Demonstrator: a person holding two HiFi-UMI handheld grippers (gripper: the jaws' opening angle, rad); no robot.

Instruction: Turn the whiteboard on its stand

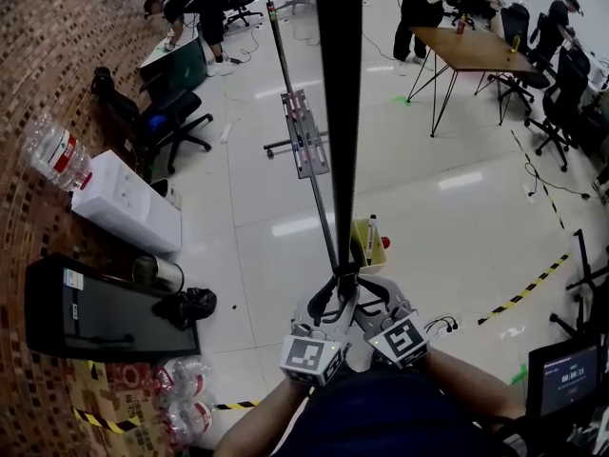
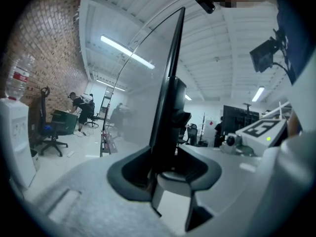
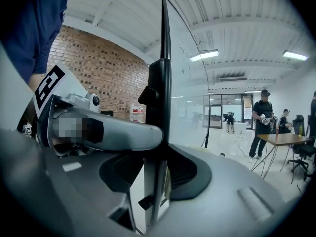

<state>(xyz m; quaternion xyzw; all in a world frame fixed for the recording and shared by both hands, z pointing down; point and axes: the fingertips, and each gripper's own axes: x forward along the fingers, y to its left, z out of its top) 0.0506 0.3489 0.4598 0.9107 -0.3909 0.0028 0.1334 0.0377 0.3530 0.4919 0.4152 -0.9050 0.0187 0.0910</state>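
The whiteboard [image 1: 338, 112] appears edge-on in the head view, as a dark frame running from the top down to both grippers. Its stand's thin upright and grey foot [image 1: 304, 136] sit on the floor beyond. My left gripper [image 1: 331, 291] and right gripper [image 1: 366, 293] meet side by side at the frame's lower end, one from each side. In the left gripper view the frame [image 2: 168, 98] runs down between the jaws of the left gripper [image 2: 158, 174], pads against it. In the right gripper view the right gripper [image 3: 150, 181] is shut on the frame [image 3: 160, 107] the same way.
A brick wall runs along the left, with a white water dispenser [image 1: 124, 203], a black cabinet [image 1: 95, 312] and packs of water bottles [image 1: 181, 388]. A yellow box [image 1: 366, 241] sits by the stand. People, office chairs and a wooden table [image 1: 471, 50] stand far back. Hazard tape [image 1: 523, 293] crosses the floor at right.
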